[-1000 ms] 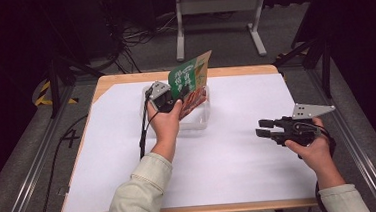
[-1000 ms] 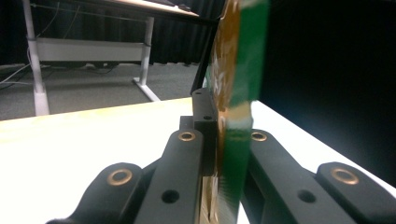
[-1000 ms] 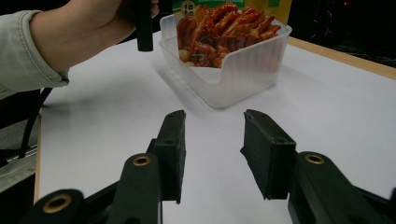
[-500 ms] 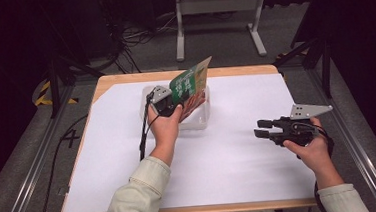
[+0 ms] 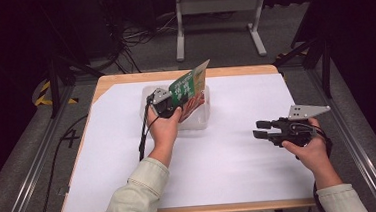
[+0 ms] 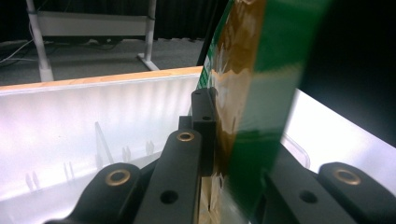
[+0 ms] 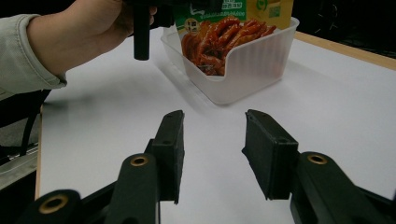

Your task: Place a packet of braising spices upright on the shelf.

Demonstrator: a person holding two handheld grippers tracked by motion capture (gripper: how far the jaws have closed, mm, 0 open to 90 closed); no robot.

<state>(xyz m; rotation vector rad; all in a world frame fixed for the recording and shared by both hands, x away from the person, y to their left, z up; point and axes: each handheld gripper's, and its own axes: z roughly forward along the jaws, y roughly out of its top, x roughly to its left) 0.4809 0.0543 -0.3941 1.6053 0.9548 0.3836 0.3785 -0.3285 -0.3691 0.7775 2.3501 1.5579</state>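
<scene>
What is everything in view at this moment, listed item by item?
Snack packet: one, green and yellow with red food pictured, standing tilted in the bin, clamped by the left gripper.
Bin: one, clear plastic, on the far middle of the table.
Table: one, wooden edge, white cover.
Metal stand: one, pale grey, on the floor beyond the table.
Cables: several, dark and white, floor behind.
Left gripper: one, black, fingers shut on the packet.
Right gripper: one, black, fingers apart and holding nothing, over the table's right side.
Sleeves: two, pale.
</scene>
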